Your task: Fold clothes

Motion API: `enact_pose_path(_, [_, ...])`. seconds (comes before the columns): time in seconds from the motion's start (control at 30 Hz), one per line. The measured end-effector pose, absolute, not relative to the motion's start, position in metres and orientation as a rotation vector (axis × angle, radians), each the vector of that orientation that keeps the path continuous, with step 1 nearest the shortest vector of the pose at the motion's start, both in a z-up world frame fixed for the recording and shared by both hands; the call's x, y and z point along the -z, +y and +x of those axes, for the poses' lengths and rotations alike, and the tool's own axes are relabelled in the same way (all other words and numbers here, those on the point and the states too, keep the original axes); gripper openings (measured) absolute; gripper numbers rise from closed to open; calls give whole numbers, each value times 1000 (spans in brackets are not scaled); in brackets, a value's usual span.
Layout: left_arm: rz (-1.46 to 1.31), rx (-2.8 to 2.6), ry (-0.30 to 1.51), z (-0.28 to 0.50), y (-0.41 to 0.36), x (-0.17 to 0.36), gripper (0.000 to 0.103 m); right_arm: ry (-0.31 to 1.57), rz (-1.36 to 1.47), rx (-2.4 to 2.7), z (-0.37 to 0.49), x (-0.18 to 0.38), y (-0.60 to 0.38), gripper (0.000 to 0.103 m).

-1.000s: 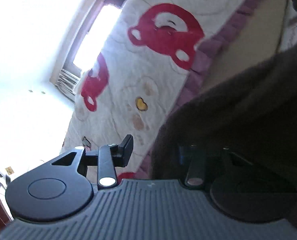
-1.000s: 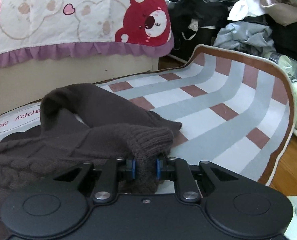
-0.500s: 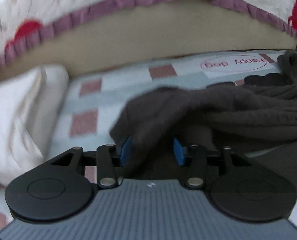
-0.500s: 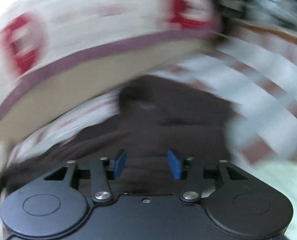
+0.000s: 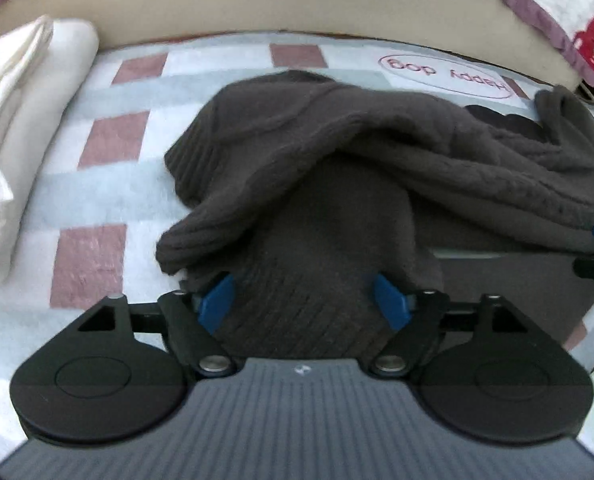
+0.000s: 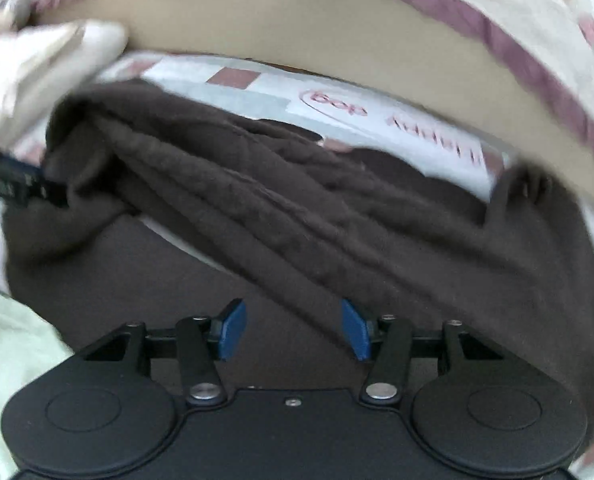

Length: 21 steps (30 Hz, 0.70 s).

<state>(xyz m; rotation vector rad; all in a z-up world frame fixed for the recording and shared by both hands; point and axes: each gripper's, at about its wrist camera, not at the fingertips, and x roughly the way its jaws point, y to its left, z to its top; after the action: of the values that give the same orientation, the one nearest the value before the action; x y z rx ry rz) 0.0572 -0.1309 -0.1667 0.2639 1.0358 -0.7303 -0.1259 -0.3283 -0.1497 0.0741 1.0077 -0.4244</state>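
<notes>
Both grippers have let go: left gripper (image 5: 303,300) and right gripper (image 6: 293,334) stand wide above the brown sweater (image 5: 377,152), dropped in a heap on the striped mat (image 5: 109,184), still unfolded.

Both wrist views look forward and down from close above the brown sweater (image 5: 337,152) on the checked mat (image 5: 97,264), facing the bed base (image 5: 297,4). They share the sweater (image 6: 297,208), the "Happy dog" label (image 5: 445,72) and the white bundle (image 6: 37,76) at upper left.
</notes>
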Motion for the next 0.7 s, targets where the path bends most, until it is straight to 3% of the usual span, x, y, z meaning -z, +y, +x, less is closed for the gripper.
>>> enact_pose_path(0.1, [264,718,1045,61,-131,173,88,1014,-19,481,-119,162,-328,65])
enact_pose_path(0.17, [286,730,1021,62,-134,173,85,1012,-67,532,-116,171,-329,67])
enact_pose_path(0.2, [306,743,998,61,-137,171,52,1010,-92,557,-115,175,-330,69])
enact_pose_path(0.27, [417,762,891,52,-148,163,15,1003,-132,603,-113,184,-332,68])
enact_pose_path(0.3, [519,763,793,43,-157,155,14,979,-104,605,-114,185,-336,61])
enact_pose_path(0.33, [567,746,709,38,-160,146,14,949,-71,597,-117,183,-340,30])
enact_pose_path(0.37, [573,724,630,37,-159,134,14,915,-30,579,-122,178,-345,17])
enact_pose_path(0.43, [565,597,409,34,-147,103,14,842,37,571,-133,162,-352,12])
enact_pose_path(0.53, [555,418,143,29,-130,61,5,700,102,588,-164,123,-358,12])
enact_pose_path(0.6, [572,344,87,27,-120,46,5,668,159,588,-181,109,-361,12])
enact_pose_path(0.7, [381,459,345,46,-98,57,5,684,318,547,-196,120,-371,12])
